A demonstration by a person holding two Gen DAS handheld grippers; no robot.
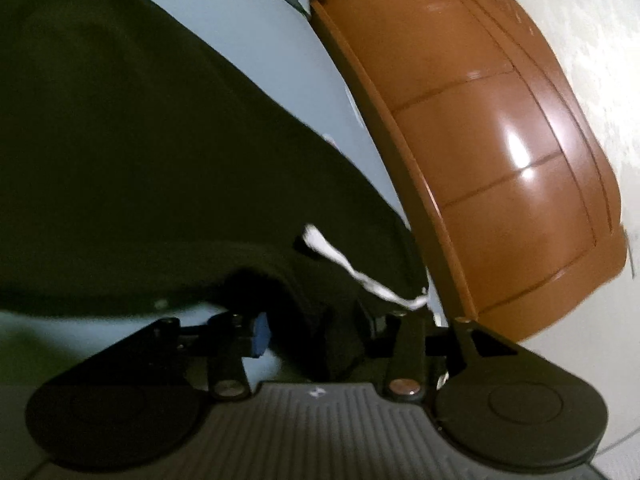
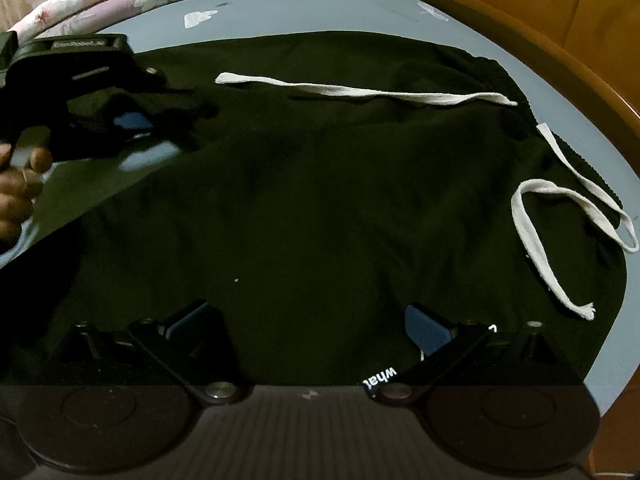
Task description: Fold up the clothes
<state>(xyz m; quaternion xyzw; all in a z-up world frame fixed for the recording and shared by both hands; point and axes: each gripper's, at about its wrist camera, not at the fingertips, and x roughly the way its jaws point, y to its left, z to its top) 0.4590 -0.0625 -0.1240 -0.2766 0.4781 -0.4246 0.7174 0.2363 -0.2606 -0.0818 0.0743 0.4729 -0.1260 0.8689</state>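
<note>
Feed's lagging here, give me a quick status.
Left hand-held gripper shut on dark garment edge. Right hand-held gripper open above it. White drawstring loose on top.

Dim indoor light in both views, colours muddy and grainy. Heavy fisheye bending throughout: straight lines of the orange wooden bed frame (image 1: 500, 152) curved into arcs, black vignette at the corners. White glare patches on that glossy frame in the left wrist view, hinting at a lamp overhead. Motion smear across the left view, especially on the white drawstring (image 1: 360, 276) and the wall texture at right. Dark garment (image 2: 320, 200) nearly swallowed by shadow, folds barely readable. Right wrist view sharper at centre, softer toward the rim; left gripper (image 2: 132, 120) slightly blurred there. Near gripper bodies underexposed, almost black.
</note>
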